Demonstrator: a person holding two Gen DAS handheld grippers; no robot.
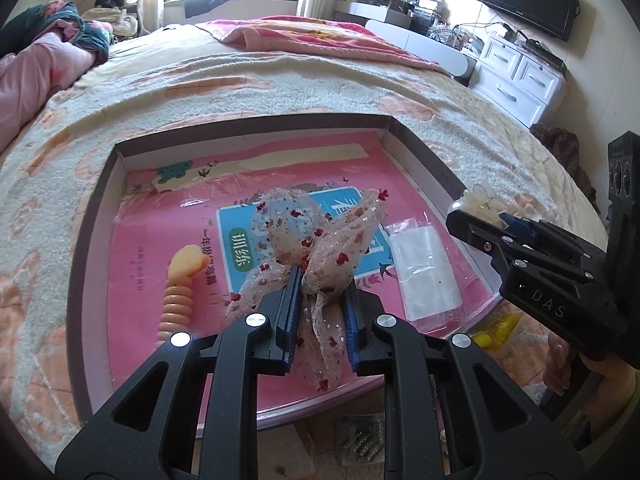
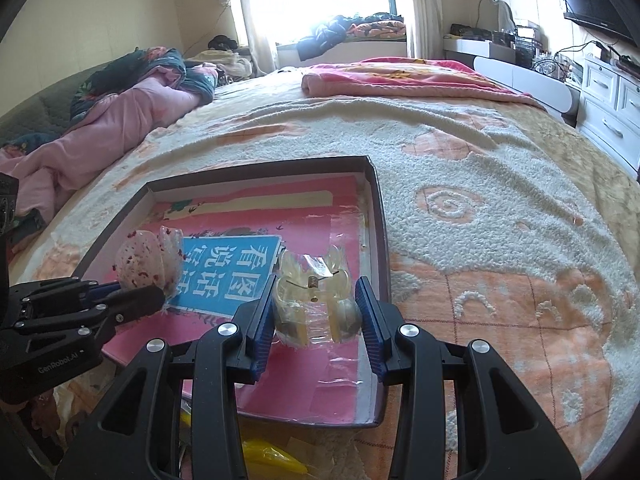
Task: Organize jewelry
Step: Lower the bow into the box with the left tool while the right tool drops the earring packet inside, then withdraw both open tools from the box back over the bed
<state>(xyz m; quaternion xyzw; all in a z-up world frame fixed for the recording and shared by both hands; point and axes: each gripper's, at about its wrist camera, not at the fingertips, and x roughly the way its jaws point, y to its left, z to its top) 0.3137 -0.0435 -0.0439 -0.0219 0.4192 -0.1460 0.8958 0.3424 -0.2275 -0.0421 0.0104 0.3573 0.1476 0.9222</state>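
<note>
Two grippers are working over a shallow box (image 1: 420,148) lying on the bed blanket (image 1: 280,80), mid-frame in both views. Left gripper (image 1: 320,280) is pinching a sheer hair bow (image 1: 316,232) with red flecks; the bow's tails are hanging between the blue pads (image 1: 290,300), and its loops are fanning up at centre of the left view. Right gripper (image 2: 318,304) is clamping a clear hair clip (image 2: 316,292) in a crinkled plastic wrapper, at lower centre of the right view, above the box's right side. Box floor is lined with a pink book (image 1: 168,280) bearing a blue label. An orange coiled hair tie (image 1: 180,292) is lying lower left in the box; an empty clear bag (image 1: 424,272) is lying right of centre. Yellow item (image 1: 496,330) is showing just outside the box, lower right; identity unclear
</note>
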